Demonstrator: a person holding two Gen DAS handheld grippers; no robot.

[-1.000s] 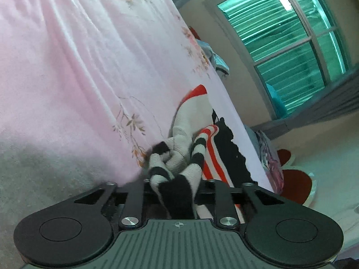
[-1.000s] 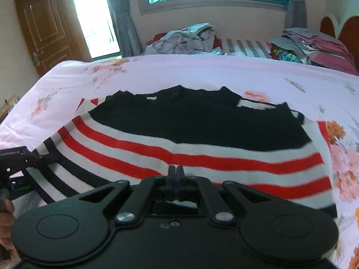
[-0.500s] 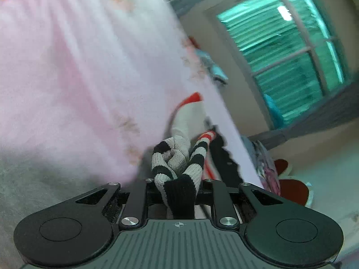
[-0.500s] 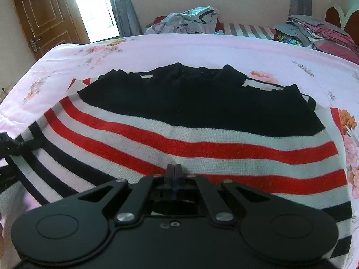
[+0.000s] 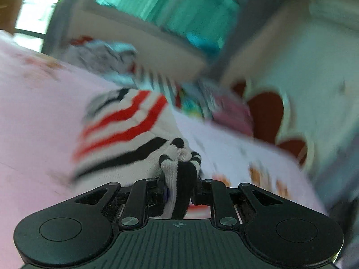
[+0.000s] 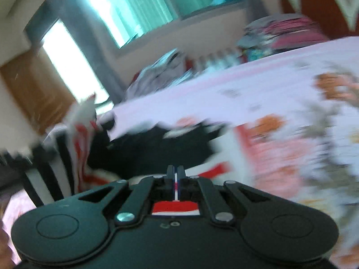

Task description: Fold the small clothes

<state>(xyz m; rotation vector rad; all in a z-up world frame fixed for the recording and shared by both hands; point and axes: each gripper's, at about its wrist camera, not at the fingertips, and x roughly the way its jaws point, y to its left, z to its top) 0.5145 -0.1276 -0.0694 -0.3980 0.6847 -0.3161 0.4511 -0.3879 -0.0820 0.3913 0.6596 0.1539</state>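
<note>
I am holding the striped sweater (image 5: 125, 134) at two points, and both views are blurred.

Left gripper (image 5: 179, 179): the jaws are clamped on a bunched wad of black-and-white knit, most likely a hem corner or cuff. From this wad the fabric is running forward and to the left in the left wrist view, showing black bands nearest me and red bands beyond. It is lying over the pink floral bed (image 5: 33, 112).

Right gripper (image 6: 175, 172): the jaws are pressed nearly together, with a thin edge of red-and-white knit pinched between them. More of the same stripe is showing in the gap under the jaws. Ahead of these jaws, the black upper panel (image 6: 145, 150) of the sweater is lying on the bed. To the left in the right wrist view, a striped portion is standing up off the bed.

Governing relation: judging from both views, the edge I am gripping is the near edge, and the garment's body is extending away from both jaws toward the far side of the bed. Both hands appear about equally near. I judge the coming move to be carrying this edge forward over the black panel, with both jaws travelling together.

Beyond the bed: a clothes pile (image 6: 161, 71) and a window (image 5: 170, 6).
</note>
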